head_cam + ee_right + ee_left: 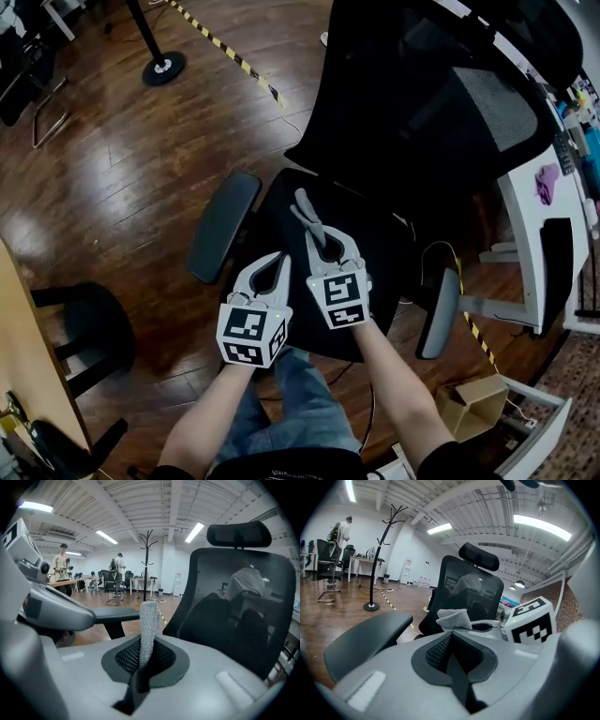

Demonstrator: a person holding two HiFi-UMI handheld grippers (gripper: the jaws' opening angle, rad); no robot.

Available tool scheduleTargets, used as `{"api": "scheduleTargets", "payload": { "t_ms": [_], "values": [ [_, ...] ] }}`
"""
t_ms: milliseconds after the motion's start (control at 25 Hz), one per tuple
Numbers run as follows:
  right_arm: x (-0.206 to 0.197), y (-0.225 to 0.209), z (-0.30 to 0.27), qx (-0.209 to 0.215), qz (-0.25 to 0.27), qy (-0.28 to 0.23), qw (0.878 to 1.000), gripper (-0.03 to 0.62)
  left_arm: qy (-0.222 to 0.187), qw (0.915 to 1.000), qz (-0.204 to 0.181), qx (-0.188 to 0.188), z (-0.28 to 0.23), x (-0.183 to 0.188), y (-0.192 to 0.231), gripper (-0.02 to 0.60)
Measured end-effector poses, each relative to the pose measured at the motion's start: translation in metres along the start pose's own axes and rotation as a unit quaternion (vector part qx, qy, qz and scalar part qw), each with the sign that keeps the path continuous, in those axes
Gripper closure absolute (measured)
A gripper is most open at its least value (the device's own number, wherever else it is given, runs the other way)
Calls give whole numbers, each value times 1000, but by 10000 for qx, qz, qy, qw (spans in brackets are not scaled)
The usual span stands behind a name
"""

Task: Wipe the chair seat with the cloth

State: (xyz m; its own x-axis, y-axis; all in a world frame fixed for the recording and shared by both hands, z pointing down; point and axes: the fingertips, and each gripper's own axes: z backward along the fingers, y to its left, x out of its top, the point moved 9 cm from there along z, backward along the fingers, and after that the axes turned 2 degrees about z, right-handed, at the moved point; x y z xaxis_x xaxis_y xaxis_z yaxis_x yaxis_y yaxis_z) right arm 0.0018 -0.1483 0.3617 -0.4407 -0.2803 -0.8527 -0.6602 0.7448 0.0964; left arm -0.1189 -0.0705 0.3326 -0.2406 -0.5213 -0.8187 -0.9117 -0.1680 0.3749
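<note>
Under both claws: chair seat [380, 258], black, with the backrest [441, 112] ahead of the jaws and an armrest on either side.
Right claw [319, 240]: jaws clamped together on a grey cloth [306, 214]; nothing else is between them.
Right claw, own view [144, 652]: the cloth [149, 623] is pinched at its near end and stands out past the tips as a narrow folded strip.
Left claw [279, 259]: jaws pressed together and empty, just beside the right claw on its left and set a little further back.
Left claw, own view [451, 637]: jaws meet in a shut seam; the cloth [453, 618] shows ahead and slightly right, in the other claw.
Cloth, long axis: runs straight on from the right claw's jaw line, pointing toward the backrest.
Cloth to seat: the free end lies over the seat's middle; contact with the seat cannot be told.
Seat from right claw: below and ahead, with open surface to the claw's right.
Nearer claw: the right, since it holds the cloth.
Left armrest [223, 225]: out to the left of the left claw, apart from it.
Step, as judged: wiping not visibly under way; the strip probably needs lowering flat onto the seat.
Risk, as judged: a narrow fold would cover little surface per pass.
</note>
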Motion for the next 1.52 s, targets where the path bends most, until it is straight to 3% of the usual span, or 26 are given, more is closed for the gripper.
{"api": "scheduleTargets", "payload": {
  "t_ms": [440, 880, 1040, 1520],
  "values": [
    [-52, -51, -123, 279, 782, 730, 9939, 585, -26, 9995, 165, 278, -51, -9, 23, 577],
    [-81, -76, -180, 292, 1445, 1234, 9813, 585, 173, 9988, 252, 381, -61, -22, 34, 577],
    [-86, -70, -190, 396, 1630, 1355, 9765, 585, 256, 9987, 266, 351, -56, -32, 39, 577],
    [-89, -5, -154, 500, 1481, 1259, 9796, 585, 457, 9986, 169, 228, -3, -66, 46, 578]
  ]
}}
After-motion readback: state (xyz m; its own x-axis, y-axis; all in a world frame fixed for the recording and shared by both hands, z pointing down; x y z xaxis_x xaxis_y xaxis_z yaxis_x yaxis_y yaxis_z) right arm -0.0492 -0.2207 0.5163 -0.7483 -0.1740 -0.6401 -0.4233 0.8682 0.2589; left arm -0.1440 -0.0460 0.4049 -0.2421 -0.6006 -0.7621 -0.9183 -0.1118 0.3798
